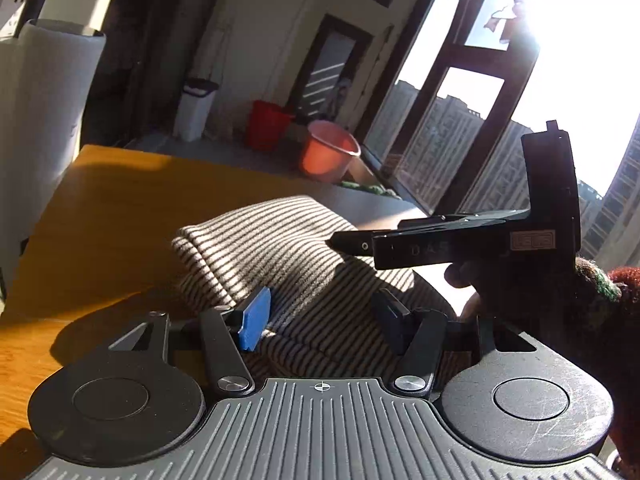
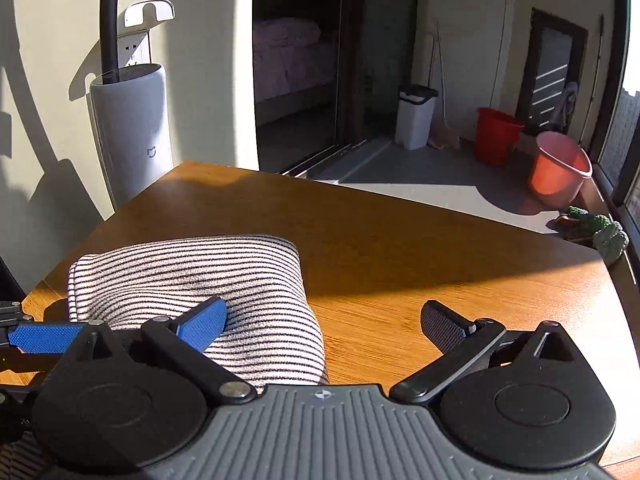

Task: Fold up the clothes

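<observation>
Shirt point(image 2: 192, 292) lies folded on table point(image 2: 400, 264); left gripper point(image 1: 320, 320) and right gripper point(image 2: 324, 324), both spread wide and empty, straddle it, likely for smoothing.

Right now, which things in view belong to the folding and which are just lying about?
For the job:
- striped garment, folded on the wooden table
- left gripper, jaws open over it
- right gripper, jaws open

Lying about:
- red bucket
- pink bucket
- white bin
- white tower appliance
</observation>
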{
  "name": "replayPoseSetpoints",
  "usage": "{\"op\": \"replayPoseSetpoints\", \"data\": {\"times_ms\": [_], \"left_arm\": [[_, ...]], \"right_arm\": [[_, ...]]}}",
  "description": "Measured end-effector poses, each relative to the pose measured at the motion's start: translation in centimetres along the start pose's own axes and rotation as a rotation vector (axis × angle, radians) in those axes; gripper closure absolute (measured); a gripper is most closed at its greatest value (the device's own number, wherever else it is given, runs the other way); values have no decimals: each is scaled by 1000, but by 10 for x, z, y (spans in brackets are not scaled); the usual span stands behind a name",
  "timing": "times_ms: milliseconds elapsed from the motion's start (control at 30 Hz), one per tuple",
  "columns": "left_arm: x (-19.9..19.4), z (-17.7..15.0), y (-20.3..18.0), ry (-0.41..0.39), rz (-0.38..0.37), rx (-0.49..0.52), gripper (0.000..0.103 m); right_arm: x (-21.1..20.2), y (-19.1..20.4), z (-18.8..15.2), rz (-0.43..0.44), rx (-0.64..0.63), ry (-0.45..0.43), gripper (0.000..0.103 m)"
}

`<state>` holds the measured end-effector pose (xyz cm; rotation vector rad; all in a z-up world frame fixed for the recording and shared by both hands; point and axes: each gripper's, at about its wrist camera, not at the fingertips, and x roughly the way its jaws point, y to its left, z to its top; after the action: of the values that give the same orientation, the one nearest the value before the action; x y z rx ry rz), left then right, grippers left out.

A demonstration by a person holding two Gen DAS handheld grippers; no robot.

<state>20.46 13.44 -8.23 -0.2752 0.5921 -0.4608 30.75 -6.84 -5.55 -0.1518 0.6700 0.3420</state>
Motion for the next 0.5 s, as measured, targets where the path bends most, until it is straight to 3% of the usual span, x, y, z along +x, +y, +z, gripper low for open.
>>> {"op": "replayPoseSetpoints", "data": {"times_ms": [167, 367, 500], "left_arm": [[0, -2, 3, -5, -21, -12, 39], [-2, -4, 8, -11, -30, -25, 38], [-1, -5, 9, -16, -33, -26, 37]], "right_arm": [[-17, -4, -6, -5, 19, -38, 0], [-69, -14, -26, 160, 80, -104, 0], [-57, -2, -57, 59, -13, -59, 0]]}}
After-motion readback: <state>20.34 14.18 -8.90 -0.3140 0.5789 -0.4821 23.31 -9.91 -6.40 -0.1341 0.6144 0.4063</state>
